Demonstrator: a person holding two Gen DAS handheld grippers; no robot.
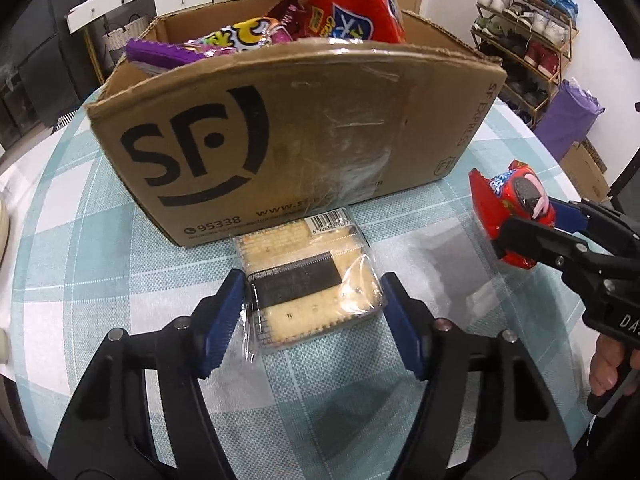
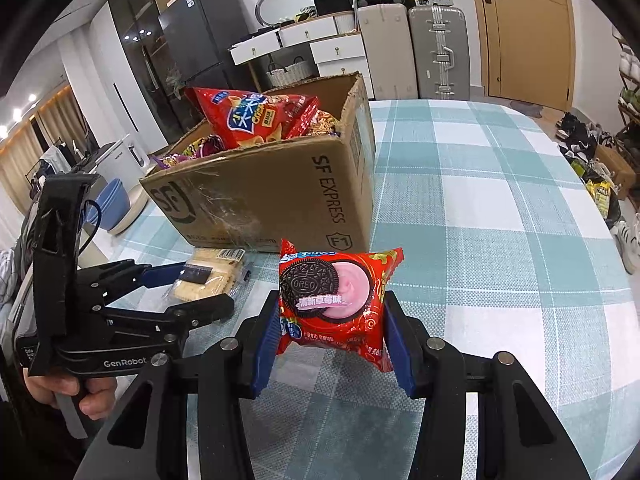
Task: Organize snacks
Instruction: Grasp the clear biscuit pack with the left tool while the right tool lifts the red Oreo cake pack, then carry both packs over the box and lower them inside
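Straddling a clear-wrapped pack of pale square crackers with a dark label band, the left gripper has its blue-padded jaws partway apart, one pad against the wrapper's loose left edge and the other just at the pack's right corner. Whether the pads actually press on the pack cannot be told from either view. The crackers lie flat on the table covered in a teal-and-white checked cloth, just in front of the brown cardboard shipping box printed with a black "SF" logo, nearly touching its near wall.

To the right, the right gripper is clamped narrowly on a red foil Oreo packet showing a black cookie and pink cream. The packet stands upright between the blue pads, held clear above the cloth and off to the side of the box's near right corner. From the left wrist view the same packet shows side-on in the black jaws, with fingers of the person's right hand wrapped around the handle below.

The person's left hand grips the pistol handle of the other tool at the lower left of the right wrist view.

Inside the open box, a large red bag of cone-shaped corn snacks leans above the rim, with a purple-and-yellow snack bag tucked beside it at the left.
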